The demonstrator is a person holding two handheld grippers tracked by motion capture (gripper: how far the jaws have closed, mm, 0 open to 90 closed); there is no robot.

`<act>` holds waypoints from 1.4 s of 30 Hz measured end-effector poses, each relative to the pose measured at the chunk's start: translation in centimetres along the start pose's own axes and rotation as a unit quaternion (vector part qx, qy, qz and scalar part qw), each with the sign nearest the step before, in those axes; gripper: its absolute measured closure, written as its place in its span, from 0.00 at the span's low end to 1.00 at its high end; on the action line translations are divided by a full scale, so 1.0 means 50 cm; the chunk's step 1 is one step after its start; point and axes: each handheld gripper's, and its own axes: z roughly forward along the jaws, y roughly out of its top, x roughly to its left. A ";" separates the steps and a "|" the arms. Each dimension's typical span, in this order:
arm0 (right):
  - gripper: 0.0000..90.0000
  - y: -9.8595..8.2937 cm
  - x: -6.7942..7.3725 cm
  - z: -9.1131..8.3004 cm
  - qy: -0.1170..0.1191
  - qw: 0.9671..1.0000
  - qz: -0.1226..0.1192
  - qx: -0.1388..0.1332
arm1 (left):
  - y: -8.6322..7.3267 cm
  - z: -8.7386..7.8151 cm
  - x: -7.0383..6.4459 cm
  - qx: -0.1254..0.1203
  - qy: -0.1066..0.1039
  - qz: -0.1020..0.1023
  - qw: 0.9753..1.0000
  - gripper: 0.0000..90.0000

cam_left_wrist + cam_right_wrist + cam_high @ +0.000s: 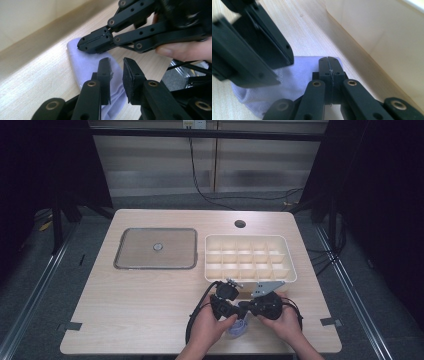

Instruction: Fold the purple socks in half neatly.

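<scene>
Left gripper [116, 68] jaws slightly apart over pale sock [86, 63]; right gripper [328, 61] jaws closed, tips on sock beside divided tray [250, 257].

In the high view, the pale cloth [237, 327] is largely hidden beneath the hands and grippers. In the right gripper view, small printed lettering on it is too blurred to be read, and the compartment tray [387, 37] is cut off by the edge.
</scene>
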 end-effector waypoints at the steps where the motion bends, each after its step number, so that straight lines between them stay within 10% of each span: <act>1: 1.00 0.000 0.000 0.000 0.001 1.000 0.002 -0.001 | -0.002 0.006 -0.002 0.009 0.000 0.002 1.000 0.85; 16: 1.00 0.000 0.003 0.000 0.001 1.000 -0.002 -0.001 | -0.046 0.042 -0.025 -0.010 0.017 0.013 1.000 0.86; 42: 1.00 -0.006 -0.013 -0.008 -0.019 1.000 0.005 -0.001 | -0.030 0.027 0.010 0.014 0.056 0.032 0.998 0.95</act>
